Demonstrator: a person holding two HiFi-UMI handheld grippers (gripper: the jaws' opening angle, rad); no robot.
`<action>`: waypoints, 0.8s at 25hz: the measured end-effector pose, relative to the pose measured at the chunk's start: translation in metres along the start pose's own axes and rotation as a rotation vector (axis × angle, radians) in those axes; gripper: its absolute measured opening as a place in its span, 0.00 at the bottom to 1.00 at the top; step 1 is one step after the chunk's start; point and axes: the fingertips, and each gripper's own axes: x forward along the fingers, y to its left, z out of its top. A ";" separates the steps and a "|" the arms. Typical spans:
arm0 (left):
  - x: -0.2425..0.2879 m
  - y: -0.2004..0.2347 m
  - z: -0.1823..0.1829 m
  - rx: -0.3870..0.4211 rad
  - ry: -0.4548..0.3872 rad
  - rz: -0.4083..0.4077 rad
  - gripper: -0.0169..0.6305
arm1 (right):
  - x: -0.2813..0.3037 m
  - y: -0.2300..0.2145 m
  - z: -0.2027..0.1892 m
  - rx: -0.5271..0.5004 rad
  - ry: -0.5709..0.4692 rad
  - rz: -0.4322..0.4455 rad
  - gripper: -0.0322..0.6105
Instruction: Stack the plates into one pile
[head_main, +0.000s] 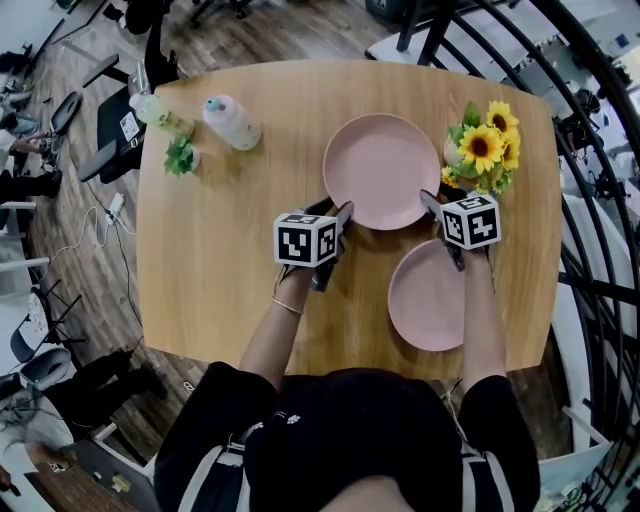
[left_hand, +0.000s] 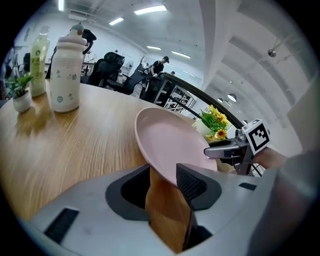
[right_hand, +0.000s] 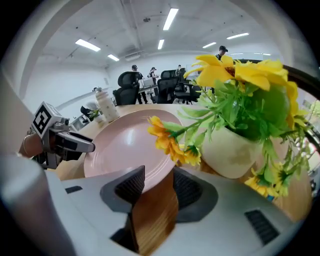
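Bench (head_main: 220, 270): light wood, rounded corners.
Far plate (head_main: 380, 160): pink, mid-bench, betw. the two grippers.
Near plate (head_main: 430, 300): pink, front R of bench, just clear of far plate, partly under person's R arm.
Sunflowers (head_main: 487, 148): in white pot (right_hand: 230, 150), just R of far plate.
L hand-held gripper (left_hand: 161, 172): released, jaws apart, astride far plate's near-L rim.
R hand-held gripper (right_hand: 159, 175): released, jaws apart, astride same plate's R rim, close by pot.
Bottle (head_main: 232, 122): white, upright, back L.
Sm. plant (head_main: 181, 157): near bottle, L of it.
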 end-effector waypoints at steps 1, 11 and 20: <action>-0.003 0.000 0.002 0.016 -0.007 0.003 0.28 | -0.002 0.002 0.002 -0.006 -0.009 -0.003 0.33; -0.038 -0.013 -0.001 0.008 -0.040 -0.003 0.28 | -0.042 0.028 0.013 -0.015 -0.111 0.003 0.32; -0.063 -0.034 -0.018 0.034 -0.040 -0.016 0.28 | -0.071 0.045 -0.010 0.025 -0.145 0.007 0.33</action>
